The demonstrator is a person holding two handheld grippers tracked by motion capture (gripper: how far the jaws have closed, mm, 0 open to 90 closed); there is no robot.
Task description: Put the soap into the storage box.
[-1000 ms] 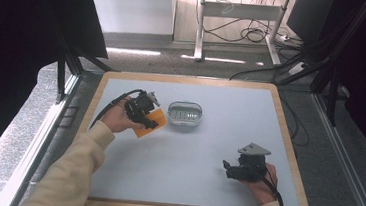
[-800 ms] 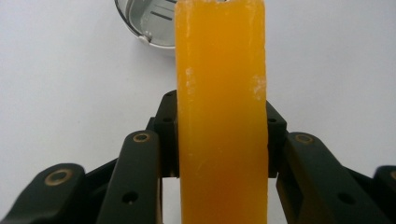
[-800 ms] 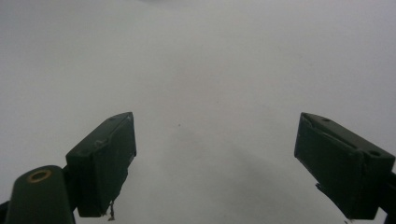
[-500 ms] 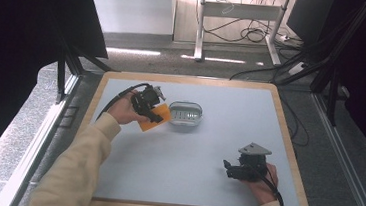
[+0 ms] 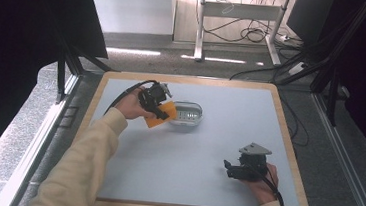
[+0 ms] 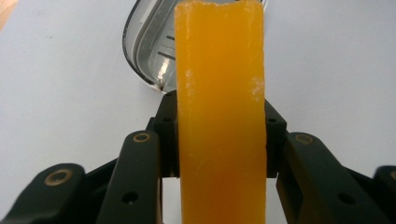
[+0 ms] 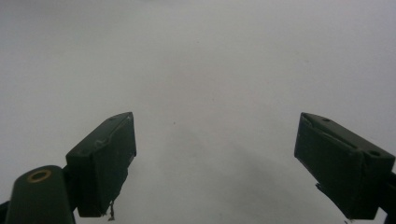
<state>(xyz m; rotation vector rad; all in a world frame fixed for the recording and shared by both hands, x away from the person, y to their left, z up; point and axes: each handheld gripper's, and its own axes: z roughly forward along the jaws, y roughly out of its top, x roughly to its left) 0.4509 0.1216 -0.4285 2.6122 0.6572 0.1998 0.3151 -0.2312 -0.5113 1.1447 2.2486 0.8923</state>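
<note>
1. Left gripper (image 5: 162, 112), clamped on the orange sponge (image 5: 160, 115), has slid right since a second ago; the sponge now touches the metal soap dish (image 5: 188, 114).
2. Looks like placing is next.
3. Right gripper (image 5: 227, 167) sits wide apart, holding nothing, on the table (image 5: 250, 114).

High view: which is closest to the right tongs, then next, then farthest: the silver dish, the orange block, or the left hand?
From the right tongs, near the table's front right:
1. Silver dish, toward the back, left of middle.
2. Orange block, just left of the dish, pinched by the left tongs.
3. Left hand, farthest left.
</note>
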